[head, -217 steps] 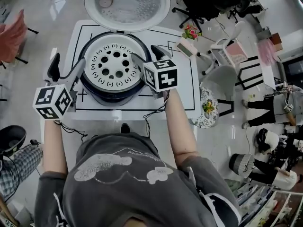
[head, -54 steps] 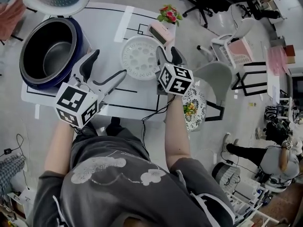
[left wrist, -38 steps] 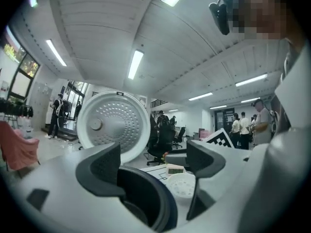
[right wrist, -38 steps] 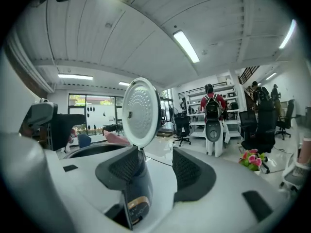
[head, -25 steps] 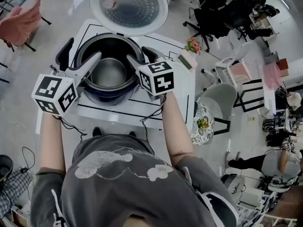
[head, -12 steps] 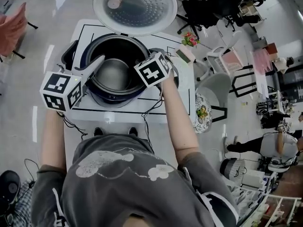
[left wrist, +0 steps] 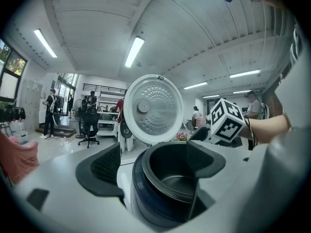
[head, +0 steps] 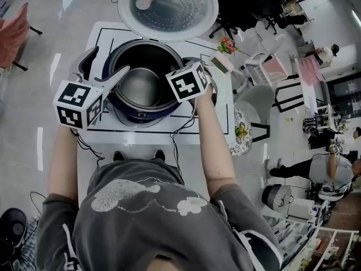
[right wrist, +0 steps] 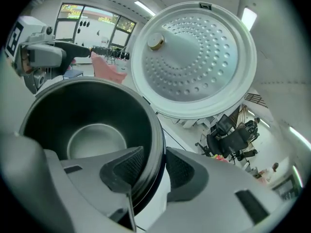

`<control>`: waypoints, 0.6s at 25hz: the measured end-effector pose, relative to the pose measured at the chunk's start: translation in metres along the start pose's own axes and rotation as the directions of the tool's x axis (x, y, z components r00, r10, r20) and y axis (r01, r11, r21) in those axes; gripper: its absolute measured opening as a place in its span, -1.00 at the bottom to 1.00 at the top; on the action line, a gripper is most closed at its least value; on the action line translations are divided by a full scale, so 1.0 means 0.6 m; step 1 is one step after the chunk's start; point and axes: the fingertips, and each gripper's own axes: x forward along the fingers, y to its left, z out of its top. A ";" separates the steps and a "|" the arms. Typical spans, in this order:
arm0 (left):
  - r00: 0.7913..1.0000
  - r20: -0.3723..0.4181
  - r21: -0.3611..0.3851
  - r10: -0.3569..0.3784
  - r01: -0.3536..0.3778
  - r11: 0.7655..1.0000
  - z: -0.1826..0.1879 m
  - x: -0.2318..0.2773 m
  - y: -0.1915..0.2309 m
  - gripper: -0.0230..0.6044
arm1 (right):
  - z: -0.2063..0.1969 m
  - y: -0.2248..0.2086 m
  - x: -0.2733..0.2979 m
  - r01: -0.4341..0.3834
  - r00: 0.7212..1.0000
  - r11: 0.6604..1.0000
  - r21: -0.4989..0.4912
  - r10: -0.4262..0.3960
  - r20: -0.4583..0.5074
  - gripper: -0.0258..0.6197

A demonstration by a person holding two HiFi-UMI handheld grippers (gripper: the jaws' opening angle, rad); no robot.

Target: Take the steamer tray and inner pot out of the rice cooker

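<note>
As the dark-blue rice cooker [head: 141, 115] stands open, its dark metal inner pot [right wrist: 73, 106] is gripped.
Right claw [right wrist: 153, 165], just closing, clamps the rim; left claw [left wrist: 155, 157] released.

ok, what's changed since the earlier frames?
The steamer tray left the rice cooker. Both came down to the inner pot: the right hand-held gripper has just been closing across its rim; the left hand-held gripper straddles the opposite side, open. The lid stays up, pot still seated.
</note>
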 end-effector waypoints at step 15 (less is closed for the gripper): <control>0.950 -0.299 0.340 -0.088 0.192 0.921 -0.040 0.119 -0.007 0.41 | 0.060 0.002 -0.064 -0.010 0.991 0.999 0.035 0.006 0.135 -0.57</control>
